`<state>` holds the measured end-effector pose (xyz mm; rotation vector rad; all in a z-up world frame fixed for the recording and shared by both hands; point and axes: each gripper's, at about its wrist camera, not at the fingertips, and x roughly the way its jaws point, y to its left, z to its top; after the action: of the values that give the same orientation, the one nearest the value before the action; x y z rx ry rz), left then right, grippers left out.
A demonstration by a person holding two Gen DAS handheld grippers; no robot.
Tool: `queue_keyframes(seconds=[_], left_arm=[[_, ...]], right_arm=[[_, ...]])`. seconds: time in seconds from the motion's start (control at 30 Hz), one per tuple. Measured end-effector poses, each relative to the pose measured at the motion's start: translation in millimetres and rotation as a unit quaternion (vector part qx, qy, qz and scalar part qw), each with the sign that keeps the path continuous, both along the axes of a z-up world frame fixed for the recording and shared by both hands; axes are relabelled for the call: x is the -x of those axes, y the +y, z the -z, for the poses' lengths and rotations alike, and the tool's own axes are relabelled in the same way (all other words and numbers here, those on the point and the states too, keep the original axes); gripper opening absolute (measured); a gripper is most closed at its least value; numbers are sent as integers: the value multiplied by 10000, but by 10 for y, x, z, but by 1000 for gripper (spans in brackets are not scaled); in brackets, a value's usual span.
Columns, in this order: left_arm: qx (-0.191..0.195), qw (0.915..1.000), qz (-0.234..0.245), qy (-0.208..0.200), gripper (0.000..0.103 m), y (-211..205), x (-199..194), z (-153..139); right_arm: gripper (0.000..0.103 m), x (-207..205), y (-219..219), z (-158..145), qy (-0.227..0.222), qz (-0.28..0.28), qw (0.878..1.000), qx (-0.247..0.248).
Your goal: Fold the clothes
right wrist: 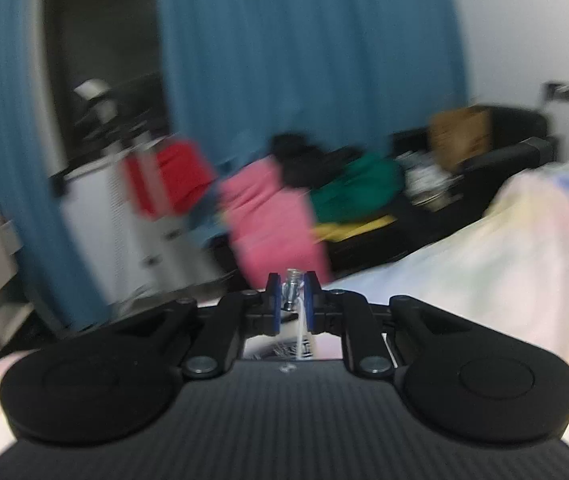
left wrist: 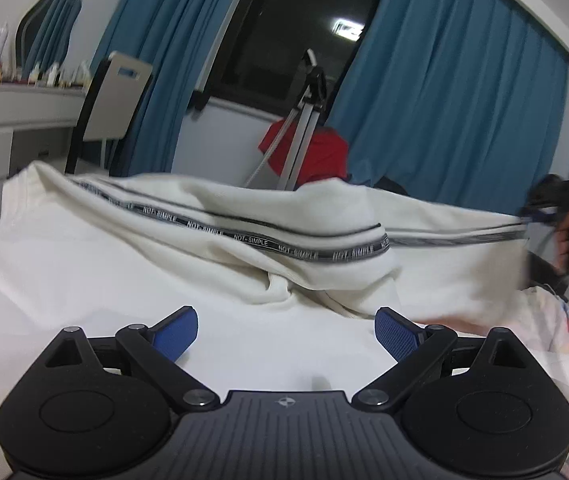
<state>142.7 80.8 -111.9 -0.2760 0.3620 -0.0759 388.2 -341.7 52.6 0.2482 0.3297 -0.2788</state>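
Garment (left wrist: 212,236) — white w/ lettered stripe, on bed (left wrist: 556,320), long axis left–right across left gripper (left wrist: 286,334), just ahead; jaws spread, empty. Right gripper (right wrist: 293,300) clenched on its right-end edge, lifted — left nearer bulk.

Ahead of the left gripper (left wrist: 286,334), jaws spread wide with nothing between: flat white bed sheet (left wrist: 244,360), open to pass over. Beyond that, blocked by a raised ridge of white garment (left wrist: 212,216) stretched across the whole width, its far end pinched in the right gripper (left wrist: 532,216) at the right edge. Behind the ridge, a tripod (left wrist: 304,132) and a chair (left wrist: 112,108) (both off the bed). Past the right gripper (right wrist: 293,300), heaped clothes (right wrist: 276,208) on a dark couch; bedding (right wrist: 484,248) rising at right.
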Motion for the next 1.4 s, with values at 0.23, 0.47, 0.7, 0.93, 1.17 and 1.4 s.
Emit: queue_keyframes(seconds=[0.23, 0.47, 0.7, 0.93, 1.17, 1.4], left_arm=[[-174, 9998, -5, 24, 97, -55, -29, 17], [-389, 9992, 22, 104, 97, -116, -91, 72], [-648, 9977, 48, 205, 97, -221, -209, 199], [-595, 9976, 76, 352, 97, -229, -306, 286], [-589, 9979, 125, 246, 97, -273, -133, 201], [-656, 9974, 226, 191, 97, -361, -36, 167]], right_arm=[[14, 32, -982, -410, 446, 880, 9944, 380], [15, -403, -1446, -74, 761, 1185, 9895, 335], [37, -775, -1489, 789, 947, 1336, 9865, 101], [64, -242, -1418, 1194, 171, 1262, 9880, -872], [66, 676, -1332, 1659, 232, 1303, 9541, -2688], [62, 545, -1288, 1921, 655, 1449, 9305, -3299]])
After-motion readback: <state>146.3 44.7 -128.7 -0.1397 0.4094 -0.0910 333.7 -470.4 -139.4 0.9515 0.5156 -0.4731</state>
